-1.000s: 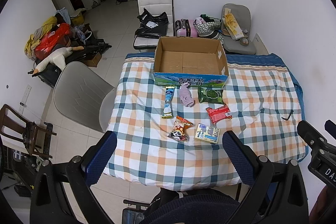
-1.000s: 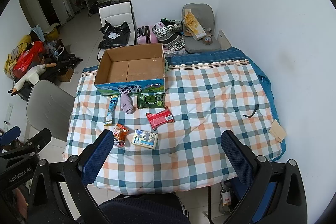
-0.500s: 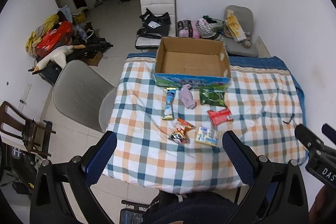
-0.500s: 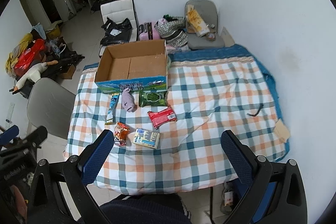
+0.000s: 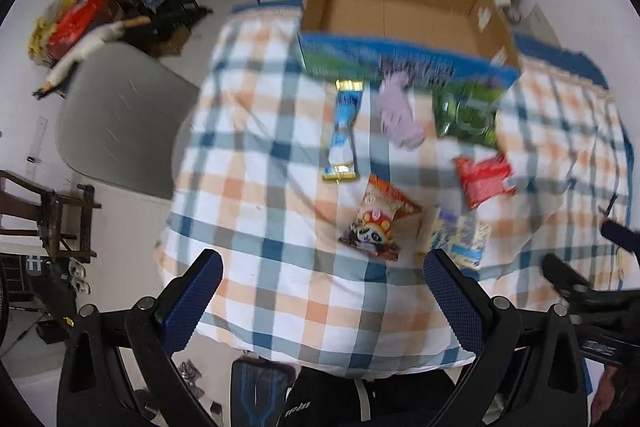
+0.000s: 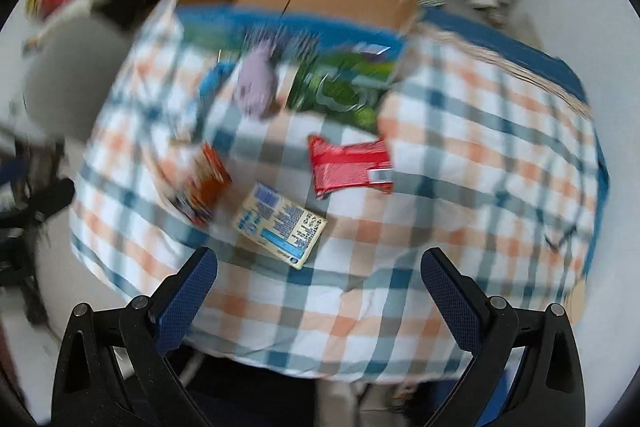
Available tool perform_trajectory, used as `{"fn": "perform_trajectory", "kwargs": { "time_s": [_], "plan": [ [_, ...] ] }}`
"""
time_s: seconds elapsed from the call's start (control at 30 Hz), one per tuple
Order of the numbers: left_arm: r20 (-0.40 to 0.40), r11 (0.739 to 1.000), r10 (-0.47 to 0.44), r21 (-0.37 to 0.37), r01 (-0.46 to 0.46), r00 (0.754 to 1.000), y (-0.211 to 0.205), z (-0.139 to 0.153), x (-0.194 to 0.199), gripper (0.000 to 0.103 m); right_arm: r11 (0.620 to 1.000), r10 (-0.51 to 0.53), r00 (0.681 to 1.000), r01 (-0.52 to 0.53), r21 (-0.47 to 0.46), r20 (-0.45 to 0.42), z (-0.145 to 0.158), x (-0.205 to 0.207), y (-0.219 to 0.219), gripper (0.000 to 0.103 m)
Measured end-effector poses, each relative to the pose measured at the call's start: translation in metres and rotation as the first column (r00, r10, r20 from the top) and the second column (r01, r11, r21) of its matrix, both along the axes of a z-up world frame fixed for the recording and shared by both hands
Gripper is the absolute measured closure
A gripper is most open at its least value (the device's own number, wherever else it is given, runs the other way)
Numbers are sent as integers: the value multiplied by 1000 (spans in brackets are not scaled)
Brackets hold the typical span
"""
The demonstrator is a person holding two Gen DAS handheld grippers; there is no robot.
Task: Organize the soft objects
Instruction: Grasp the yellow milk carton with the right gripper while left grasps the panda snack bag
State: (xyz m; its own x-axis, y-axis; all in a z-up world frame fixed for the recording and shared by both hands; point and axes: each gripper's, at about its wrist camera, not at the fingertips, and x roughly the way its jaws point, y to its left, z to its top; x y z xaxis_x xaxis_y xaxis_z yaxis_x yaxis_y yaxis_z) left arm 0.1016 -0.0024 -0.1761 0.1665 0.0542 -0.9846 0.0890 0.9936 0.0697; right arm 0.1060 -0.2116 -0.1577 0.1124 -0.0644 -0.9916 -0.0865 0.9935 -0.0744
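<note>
Jaws: both grippers gape wide with nothing between the pads; I see the left gripper (image 5: 322,301) and the right gripper (image 6: 318,299) hanging above the near edge of the table, touching nothing.
Hard to read: both views are smeared, the right wrist one worse; I cannot read print on any packet, and the far clutter on the floor is only colour.
Cut off: the yellow-and-blue packet (image 5: 456,239) is partly behind my left gripper's right finger (image 5: 452,301); it shows whole in the right wrist view (image 6: 280,223).
Soft objects: six lie loose on the checked tablecloth (image 5: 260,211), none in the box.
Lilac soft toy: (image 5: 398,113) just in front of the box, between the blue stick packet (image 5: 342,133) and the green packet (image 5: 466,115).
Red packet: (image 5: 484,179) nearer me than the green one.
Panda snack bag: (image 5: 380,223) crumpled, just beside the yellow-and-blue packet.
Cardboard box: (image 5: 400,11) open-topped, inside bare, at the table's far side.
Beyond: grey chair (image 5: 120,119) at the table's left.
</note>
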Motion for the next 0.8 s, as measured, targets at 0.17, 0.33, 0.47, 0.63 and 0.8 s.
{"fn": "perform_trajectory", "kwargs": {
  "time_s": [0.17,0.33,0.47,0.63,0.8],
  "plan": [
    [-69,999,6,45,-3,998,8,-55,6,0,983,178,978,-182,-25,-112,-88,21,29,0],
    [-129,998,12,64,-4,992,15,-96,6,0,942,327,919,-335,0,-222,-150,28,59,1],
    [-161,998,14,65,-4,987,17,-113,4,0,944,325,898,-328,42,-296,-188,33,64,12],
    [-178,999,-10,38,17,984,13,-125,7,0,992,121,943,-102,74,-311,-195,39,41,18],
    [-181,998,-46,22,50,982,4,-138,20,0,913,-328,886,387,131,-328,-199,35,-29,22]
  ]
}}
